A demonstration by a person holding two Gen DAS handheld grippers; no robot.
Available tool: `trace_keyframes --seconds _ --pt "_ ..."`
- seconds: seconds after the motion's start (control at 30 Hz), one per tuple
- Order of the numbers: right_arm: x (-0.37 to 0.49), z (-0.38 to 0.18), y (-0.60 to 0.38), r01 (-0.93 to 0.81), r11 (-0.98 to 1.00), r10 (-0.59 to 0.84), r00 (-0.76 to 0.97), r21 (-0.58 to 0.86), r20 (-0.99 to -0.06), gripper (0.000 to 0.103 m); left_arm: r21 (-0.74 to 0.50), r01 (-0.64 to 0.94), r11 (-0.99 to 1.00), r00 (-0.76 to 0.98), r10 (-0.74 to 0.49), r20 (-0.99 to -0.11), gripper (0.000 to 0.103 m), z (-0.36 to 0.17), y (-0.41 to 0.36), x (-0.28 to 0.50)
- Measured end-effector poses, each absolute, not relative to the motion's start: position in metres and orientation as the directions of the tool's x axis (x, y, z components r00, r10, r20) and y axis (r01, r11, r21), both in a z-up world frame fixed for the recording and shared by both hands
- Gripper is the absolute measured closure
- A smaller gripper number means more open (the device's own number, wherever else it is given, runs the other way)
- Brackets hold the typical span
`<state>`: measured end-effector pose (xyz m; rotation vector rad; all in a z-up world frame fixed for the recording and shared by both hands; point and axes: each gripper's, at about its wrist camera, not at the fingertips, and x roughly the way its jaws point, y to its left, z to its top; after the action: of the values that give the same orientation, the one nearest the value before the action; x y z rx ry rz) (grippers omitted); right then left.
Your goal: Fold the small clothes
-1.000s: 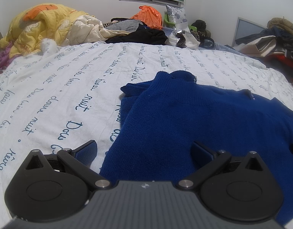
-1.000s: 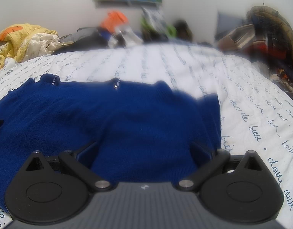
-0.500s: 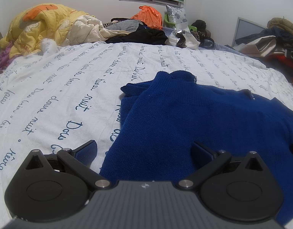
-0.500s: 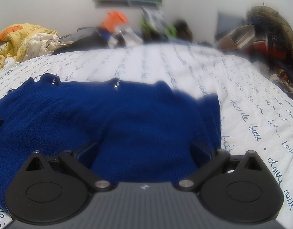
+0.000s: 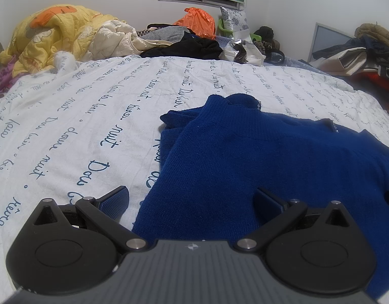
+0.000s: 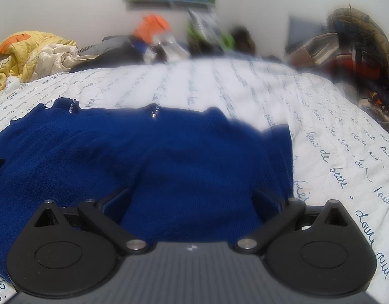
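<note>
A dark blue knitted sweater [image 5: 245, 157] lies spread on the white bedsheet [image 5: 80, 126] printed with blue script. My left gripper [image 5: 192, 198] is open at the sweater's near left edge, one finger over the sheet, the other over the knit. In the right wrist view the same sweater [image 6: 169, 157] fills the foreground, with small shiny beads at its far neckline. My right gripper [image 6: 192, 201] is open above the sweater's near right part, both fingers low over the fabric. Neither gripper holds anything.
A yellow quilt [image 5: 50, 40] is heaped at the far left of the bed. Dark clothes [image 5: 189, 46], an orange bag [image 5: 197, 20] and other clutter line the far edge. More piled clothing [image 5: 359, 53] sits at the right. Bare sheet [image 6: 346, 139] lies right of the sweater.
</note>
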<state>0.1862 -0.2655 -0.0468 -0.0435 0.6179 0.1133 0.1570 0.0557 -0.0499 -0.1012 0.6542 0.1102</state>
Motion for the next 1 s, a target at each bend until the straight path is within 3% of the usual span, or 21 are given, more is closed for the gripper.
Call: trace_keyframes --seconds 1.0 --pt "0.1853 -0.0459 -0.2669 -0.116 0.993 0.092 0.812 -0.006 -0.576 0.000 -0.060 -0.135 0.989 0.788 0.071 -0.611 0.000 -0.0501 0.0557 0.1568"
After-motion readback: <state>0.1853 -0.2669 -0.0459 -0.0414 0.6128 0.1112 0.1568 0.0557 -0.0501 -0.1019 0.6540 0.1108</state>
